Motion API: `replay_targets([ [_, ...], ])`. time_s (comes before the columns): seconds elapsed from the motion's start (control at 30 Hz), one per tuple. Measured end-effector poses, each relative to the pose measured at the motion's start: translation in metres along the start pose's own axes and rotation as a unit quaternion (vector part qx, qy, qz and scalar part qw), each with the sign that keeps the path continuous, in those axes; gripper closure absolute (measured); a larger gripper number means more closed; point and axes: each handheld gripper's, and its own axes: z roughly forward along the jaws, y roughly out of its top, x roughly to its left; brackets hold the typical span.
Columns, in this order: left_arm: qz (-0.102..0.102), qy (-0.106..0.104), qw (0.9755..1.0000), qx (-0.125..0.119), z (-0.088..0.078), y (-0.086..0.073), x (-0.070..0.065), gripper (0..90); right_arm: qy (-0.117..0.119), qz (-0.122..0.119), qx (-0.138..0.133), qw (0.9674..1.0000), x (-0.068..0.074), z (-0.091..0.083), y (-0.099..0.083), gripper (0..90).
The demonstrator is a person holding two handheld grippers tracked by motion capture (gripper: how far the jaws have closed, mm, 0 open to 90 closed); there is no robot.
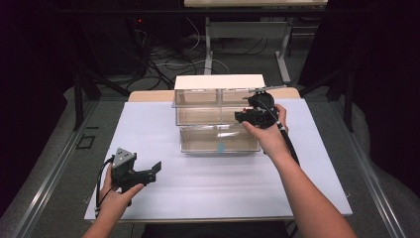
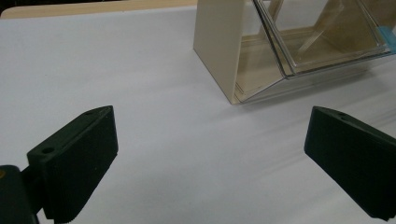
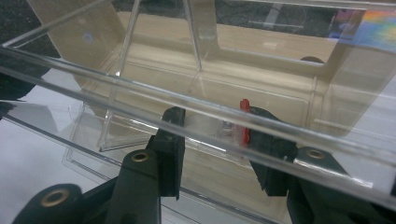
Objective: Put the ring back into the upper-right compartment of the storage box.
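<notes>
- A person works at a white-covered table where a cream-topped cabinet of clear plastic drawers stands at the far middle.
- The lowest clear plastic drawer is pulled out toward the near side; a small blue mark shows at its front wall, and nothing can be made out lying in it.
- The right gripper reaches into the middle clear drawer, its jaws partly spread on either side of a small red piece; whether they pinch it cannot be told.
- The left gripper hovers over the near left of the table, jaws spread wide and holding nothing.
- The drawers look opened; judging by this, taking or placing the red piece and shutting the drawers remain.
</notes>
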Motion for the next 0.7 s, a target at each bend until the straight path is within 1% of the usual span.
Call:
replay_targets([
  [0.2, 0.0, 0.0, 1.0, 0.0, 0.0, 0.0, 0.0, 3.1, 0.006, 0.0, -0.004, 1.0, 0.001, -0.001, 0.0, 52.6],
  [0.37, -0.001, 0.0, 1.0, -0.003, 0.0, 0.0, 0.0, 3.2, 0.009, -0.001, -0.002, 1.0, 0.001, -0.005, -0.002, 47.8],
  [0.5, -0.001, 0.0, 1.0, -0.003, 0.0, 0.0, 0.0, 3.1, 0.015, -0.012, -0.009, 0.9998, 0.002, -0.01, -0.004, 41.4],
  [0.7, 0.0, 0.001, 1.0, -0.001, 0.0, 0.0, 0.0, 3.2, 0.03, -0.025, -0.011, 0.9992, 0.007, -0.021, -0.009, 33.6],
])
